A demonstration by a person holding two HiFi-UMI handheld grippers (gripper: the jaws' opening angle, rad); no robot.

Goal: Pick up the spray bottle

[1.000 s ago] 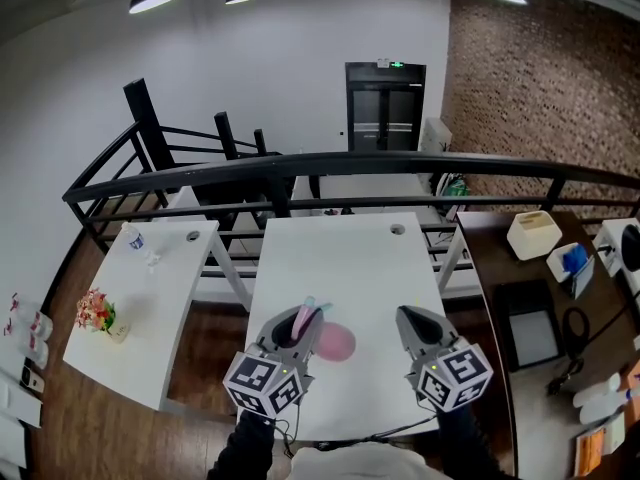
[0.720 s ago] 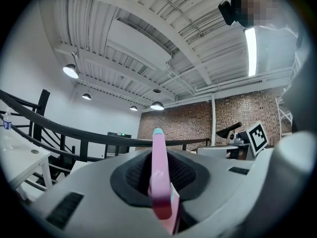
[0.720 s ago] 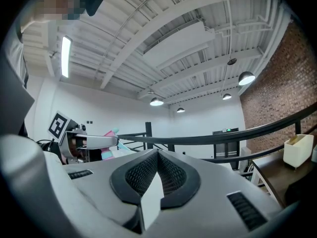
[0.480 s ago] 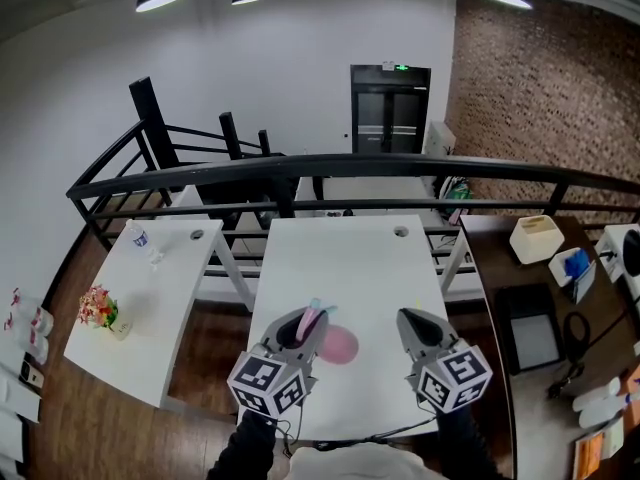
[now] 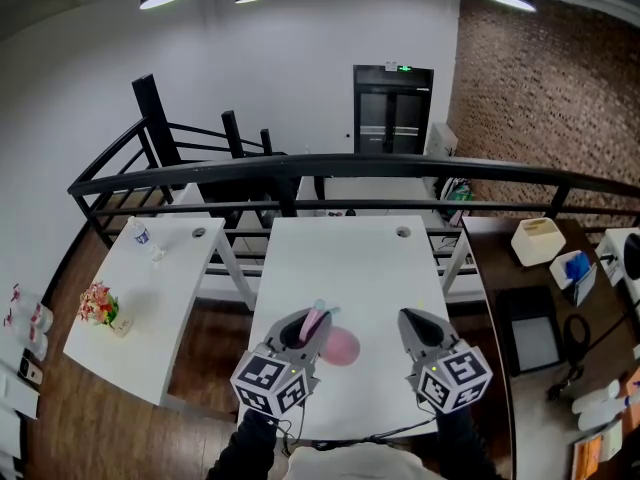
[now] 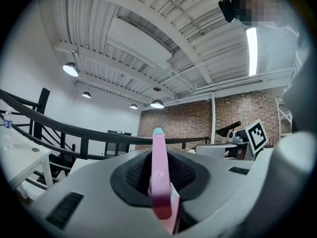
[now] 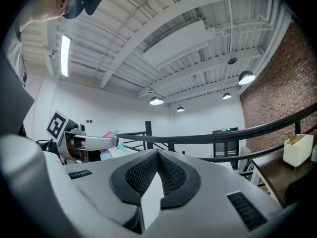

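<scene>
A pink spray bottle [image 5: 338, 345] with a teal tip hangs just above the white table [image 5: 340, 258], near its front edge. My left gripper [image 5: 310, 320] is shut on the bottle's upper part. In the left gripper view the pink piece [image 6: 159, 177] stands upright between the jaws of the left gripper [image 6: 158, 155], teal tip upward. My right gripper [image 5: 412, 318] hovers to the right of the bottle, apart from it. In its own view the right gripper [image 7: 157, 158] has its jaws shut together on nothing. The bottle [image 7: 106, 134] shows small at the left there.
A second white table [image 5: 150, 298] at the left carries a flower pot [image 5: 97, 310] and a small water bottle [image 5: 141, 234]. A black railing [image 5: 350, 168] runs behind the tables. A dark desk [image 5: 530, 308] with a white box [image 5: 535, 238] stands at the right.
The head view has drifted slightly. Both grippers and the held bottle keep their places.
</scene>
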